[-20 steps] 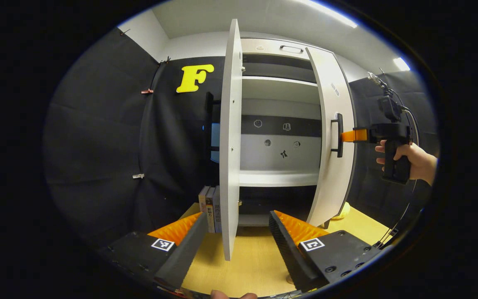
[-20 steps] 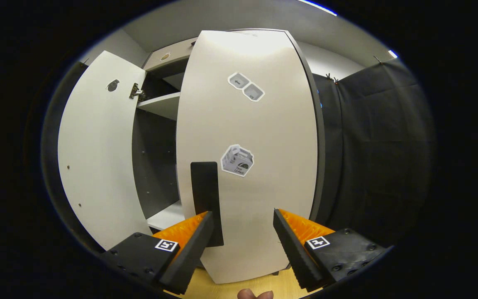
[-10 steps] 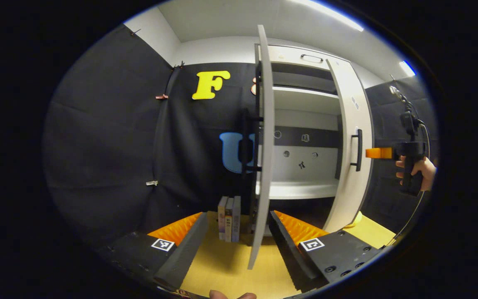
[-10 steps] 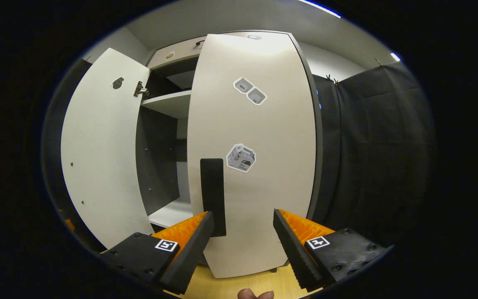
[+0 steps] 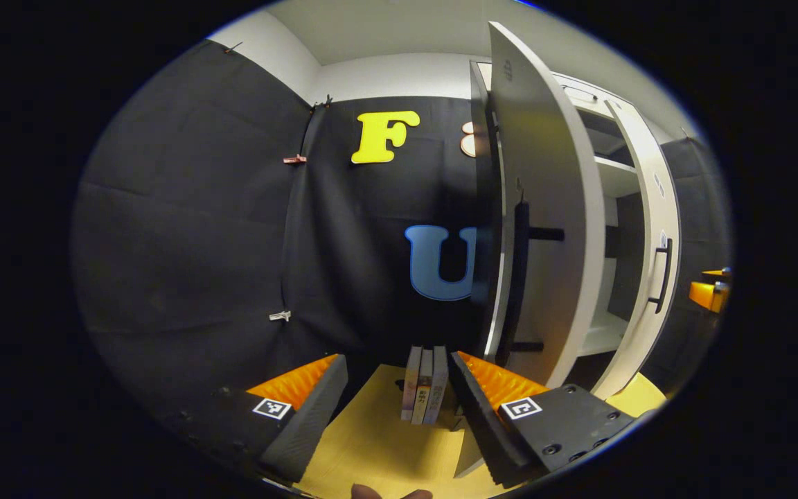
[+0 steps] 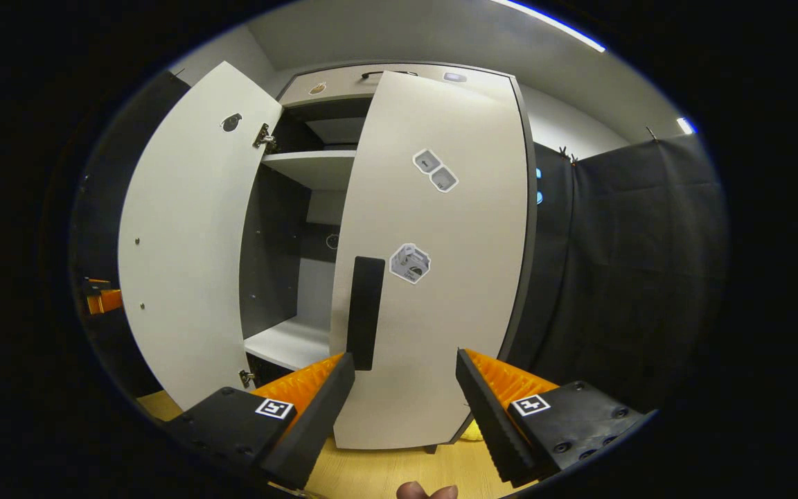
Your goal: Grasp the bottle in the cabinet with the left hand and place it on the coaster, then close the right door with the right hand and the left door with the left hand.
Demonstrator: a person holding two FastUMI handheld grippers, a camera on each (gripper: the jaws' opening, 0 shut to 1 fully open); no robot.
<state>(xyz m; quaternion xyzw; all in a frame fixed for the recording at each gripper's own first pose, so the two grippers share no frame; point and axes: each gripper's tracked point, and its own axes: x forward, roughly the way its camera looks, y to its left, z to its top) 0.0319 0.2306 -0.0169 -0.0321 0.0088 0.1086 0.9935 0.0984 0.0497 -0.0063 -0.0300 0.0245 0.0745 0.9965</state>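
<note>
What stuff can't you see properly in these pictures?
- Right door latch: in the right gripper view, too unclear whether it is fully shut.
- Book titles: left gripper view, too small.
- Yellow thing on the table: left gripper view, cut off by the right door.
- Lower cabinet: right gripper view, hidden by doors.

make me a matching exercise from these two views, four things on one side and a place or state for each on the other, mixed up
Things:
1. left door
2. right door
3. books
4. left gripper

Places or states:
A. open, nothing between the fingers
B. upright in a row on the tabletop beside the cabinet
C. swung wide open, inner face and hinges showing in the right gripper view
D. nearly shut, stickers on its outer face

Pairs: 1-C, 2-D, 3-B, 4-A
</note>
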